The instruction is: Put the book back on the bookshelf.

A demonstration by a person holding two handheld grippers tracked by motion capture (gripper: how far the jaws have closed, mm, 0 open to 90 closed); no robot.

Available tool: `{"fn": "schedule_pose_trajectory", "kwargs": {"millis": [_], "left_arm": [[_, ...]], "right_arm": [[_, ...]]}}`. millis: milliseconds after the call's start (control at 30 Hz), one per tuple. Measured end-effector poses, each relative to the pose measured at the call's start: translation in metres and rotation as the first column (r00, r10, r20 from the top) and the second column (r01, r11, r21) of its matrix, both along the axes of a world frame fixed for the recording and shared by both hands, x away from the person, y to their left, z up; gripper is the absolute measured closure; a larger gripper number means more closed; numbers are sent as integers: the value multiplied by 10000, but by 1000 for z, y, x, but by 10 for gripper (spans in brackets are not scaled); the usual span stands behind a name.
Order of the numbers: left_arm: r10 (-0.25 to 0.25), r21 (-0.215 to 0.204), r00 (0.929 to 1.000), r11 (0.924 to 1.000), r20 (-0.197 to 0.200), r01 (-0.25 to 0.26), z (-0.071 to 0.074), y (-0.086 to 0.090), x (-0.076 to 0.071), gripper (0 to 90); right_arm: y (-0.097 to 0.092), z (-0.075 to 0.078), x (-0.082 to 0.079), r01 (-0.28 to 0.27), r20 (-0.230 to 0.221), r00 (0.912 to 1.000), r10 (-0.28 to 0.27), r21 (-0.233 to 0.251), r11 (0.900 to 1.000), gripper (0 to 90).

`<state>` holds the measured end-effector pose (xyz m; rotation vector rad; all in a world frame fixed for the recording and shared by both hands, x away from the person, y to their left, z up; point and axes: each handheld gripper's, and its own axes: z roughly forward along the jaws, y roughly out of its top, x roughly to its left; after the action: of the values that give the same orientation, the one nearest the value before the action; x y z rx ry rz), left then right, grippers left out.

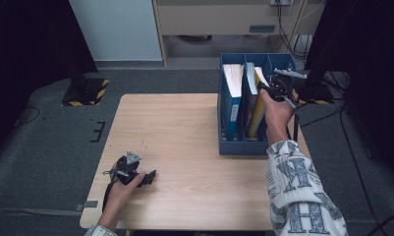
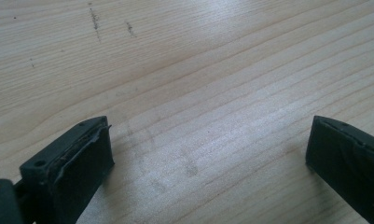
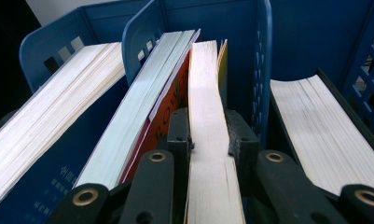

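A blue file rack [image 1: 243, 146] with three compartments stands on the right side of the wooden table [image 1: 184, 137]. In its middle compartment a yellow-covered book [image 1: 257, 115] leans beside a book with a red cover [image 3: 163, 100]. My right gripper [image 1: 270, 91] reaches into that compartment from above. In the right gripper view my right gripper [image 3: 208, 135] has both pads pressed on the page block of the yellow-covered book [image 3: 204, 84]. My left gripper [image 1: 148, 177] rests low on the table near the front left, and in its own view my left gripper [image 2: 210, 140] stands open over bare wood.
A thick blue-covered book [image 1: 232, 96] fills the rack's left compartment, and another book [image 3: 320, 126] lies in the right one. A striped stand base [image 1: 85, 92] sits on the floor behind the table's left corner. Cables run on the floor at the right.
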<state>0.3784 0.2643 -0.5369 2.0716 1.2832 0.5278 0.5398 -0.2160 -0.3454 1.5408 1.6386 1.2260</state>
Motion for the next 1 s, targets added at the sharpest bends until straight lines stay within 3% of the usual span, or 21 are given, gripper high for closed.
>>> {"fn": "schedule_pose_trajectory", "kwargs": {"millis": [467,867,1000], "left_arm": [[-17,-4,10000,10000,-3,17,0,0,0,0],[-22,-4,10000,10000,-2,22,0,0,0,0],[-22,-3,10000,10000,-3,22,0,0,0,0]], "right_arm": [[2,-12,13,229,-114,9997,-229,2,9997,750],[4,-18,14,176,-316,9993,-179,-80,9998,747],[6,-17,10,142,-576,9982,-153,-206,9997,745]]}}
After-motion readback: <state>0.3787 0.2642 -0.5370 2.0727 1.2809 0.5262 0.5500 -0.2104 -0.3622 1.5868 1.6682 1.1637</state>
